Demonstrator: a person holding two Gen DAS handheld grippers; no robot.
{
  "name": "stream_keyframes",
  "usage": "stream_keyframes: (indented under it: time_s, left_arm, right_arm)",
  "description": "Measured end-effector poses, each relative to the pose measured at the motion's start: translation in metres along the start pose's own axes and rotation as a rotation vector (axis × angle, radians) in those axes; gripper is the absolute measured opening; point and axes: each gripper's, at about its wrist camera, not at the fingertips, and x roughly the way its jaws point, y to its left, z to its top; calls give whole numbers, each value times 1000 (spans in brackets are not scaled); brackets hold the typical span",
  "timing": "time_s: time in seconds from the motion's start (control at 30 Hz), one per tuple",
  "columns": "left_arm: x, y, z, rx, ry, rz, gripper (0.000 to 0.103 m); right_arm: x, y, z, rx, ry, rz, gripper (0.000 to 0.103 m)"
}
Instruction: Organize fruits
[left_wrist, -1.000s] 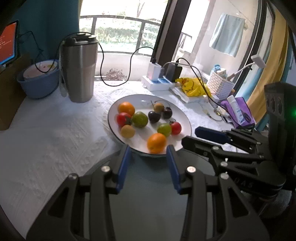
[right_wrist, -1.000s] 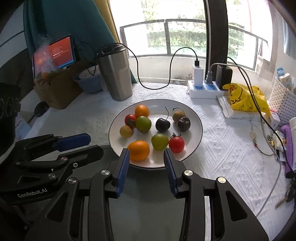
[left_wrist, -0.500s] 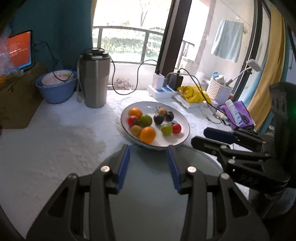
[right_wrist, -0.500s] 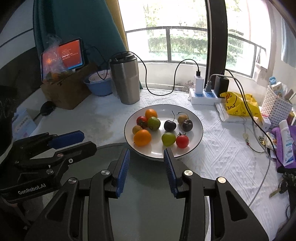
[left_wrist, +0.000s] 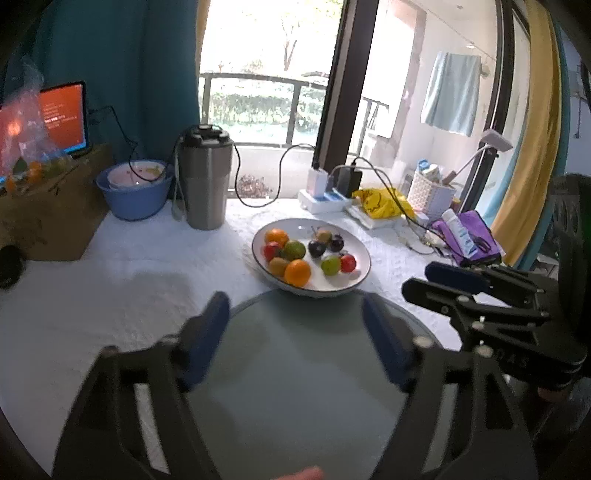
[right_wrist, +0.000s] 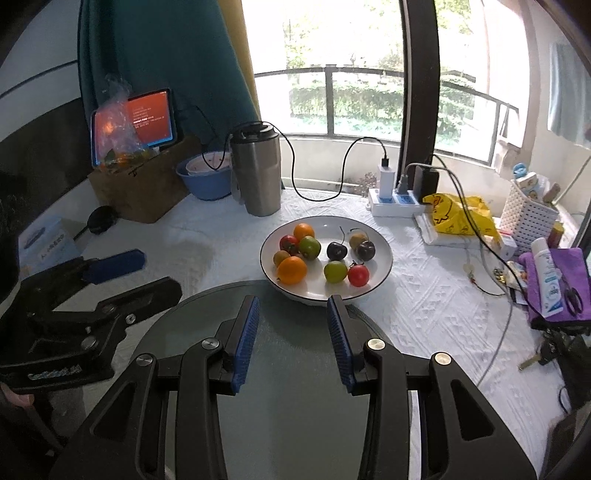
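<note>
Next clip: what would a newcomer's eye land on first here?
The white round plate heaped with small orange, green, red and dark fruits, mid-table on the white cloth. Behind it to the left stands the tall steel tumbler, and further left glows the orange tablet screen. Both blue-padded tools, the right tool and the left tool, hang open over a grey glass disc.
</note>
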Motion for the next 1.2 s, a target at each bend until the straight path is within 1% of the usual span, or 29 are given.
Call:
stream_keyframes:
  time_s: [0.1,0.23,0.3,0.37,0.4,0.43,0.57,0.7,0.87,0.9,1.0,1.1,1.2]
  left_arm:
    - [-12,-2,1,7,-17,5,82]
    - [-29,-3,2,12,-44,15,91]
    - [-38,-4,3,11,-59,19,93]
    - [-48,-4,5,9,-80,20,93]
    - [-54,-4,6,8,-91,22,93]
    - [-58,-4,7,8,-96,24,94]
    - [-75,-7,10,16,-129,35,94]
    - [-91,-10,14,28,-151,72,94]
    - [-112,-14,20,51,-206,110,94]
    - [-116,-15,21,58,-218,124,94]
    - [-129,-17,26,63,-245,143,94]
    - [-139,-20,29,79,-263,181,94]
    - [-148,-22,31,86,-270,186,94]
  right_arm:
    - [-11,3,-1,-1,-12,-27,40]
    - [-28,7,-2,4,-35,-52,40]
    - [-39,9,-1,7,-50,-64,41]
    - [-47,10,0,11,-64,-75,54]
    - [-53,12,1,12,-75,-76,66]
    - [-57,13,1,14,-82,-78,70]
    - [-77,18,4,18,-116,-98,70]
    - [-94,22,7,19,-145,-113,70]
    - [-116,28,11,22,-182,-139,70]
    - [-121,28,12,25,-190,-146,71]
    - [-133,27,14,40,-214,-157,89]
    - [-146,26,15,52,-245,-169,90]
    - [-158,25,15,59,-270,-179,90]
